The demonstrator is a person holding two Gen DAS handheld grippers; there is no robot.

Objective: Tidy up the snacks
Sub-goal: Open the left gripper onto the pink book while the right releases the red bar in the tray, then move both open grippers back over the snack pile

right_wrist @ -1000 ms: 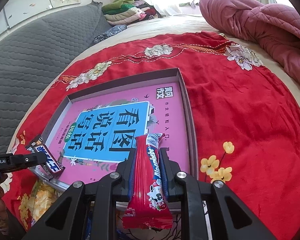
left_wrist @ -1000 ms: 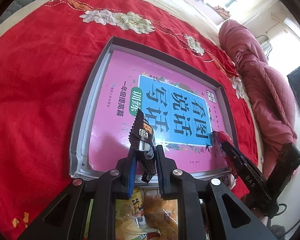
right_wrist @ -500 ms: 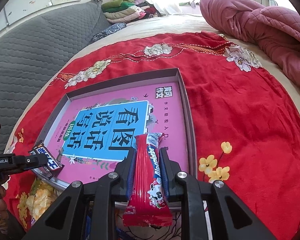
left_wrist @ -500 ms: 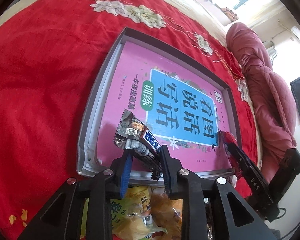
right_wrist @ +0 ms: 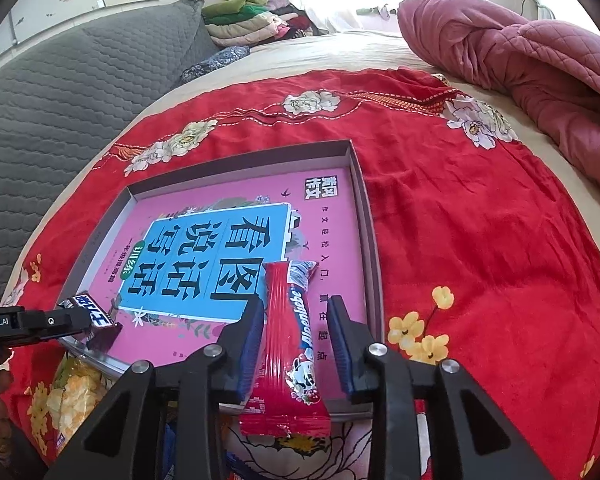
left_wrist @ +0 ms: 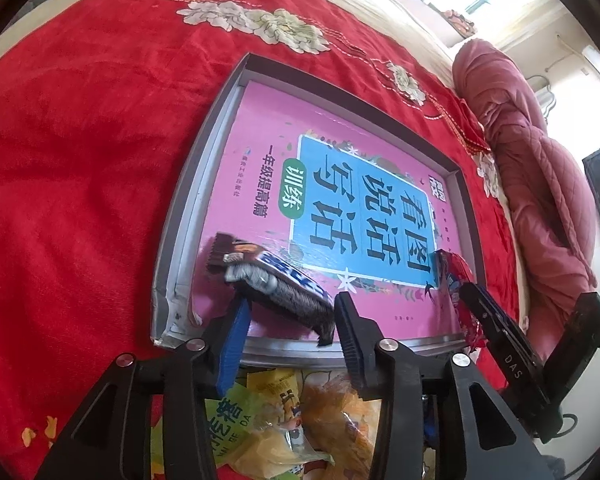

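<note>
- We see the left tool (left_wrist: pixel 290 312) with its jaws opening; the dark bar (left_wrist: pixel 272 280) lies between them, slanted across the near left corner of the tray (left_wrist: pixel 204 168), and the pads stand clear of its wrapper.
- The bar's near end is cut off by the right finger, so we cannot tell how far it reaches toward the tray's front rim.
- From the right wrist view the same bar (right_wrist: pixel 96 322) is half hidden behind the left tool (right_wrist: pixel 60 322), and only part of its lettering shows.
- The right tool (right_wrist: pixel 294 324) has its jaws opening as well; the red stick (right_wrist: pixel 286 356) lies between them, its far end on the pink book (right_wrist: pixel 228 248) in the tray (right_wrist: pixel 364 208), its near end hanging over the front rim.
- We cannot tell whether the left pad touches the stick; the right pad stands off it.
- In the left view the stick (left_wrist: pixel 454 280) is mostly hidden by the right tool (left_wrist: pixel 484 308).
- Snack bags (left_wrist: pixel 260 420) below the tray are covered by the tool's frame, their print hard to read.
- The tray sits on a red blanket (right_wrist: pixel 480 220) on the bed.
</note>
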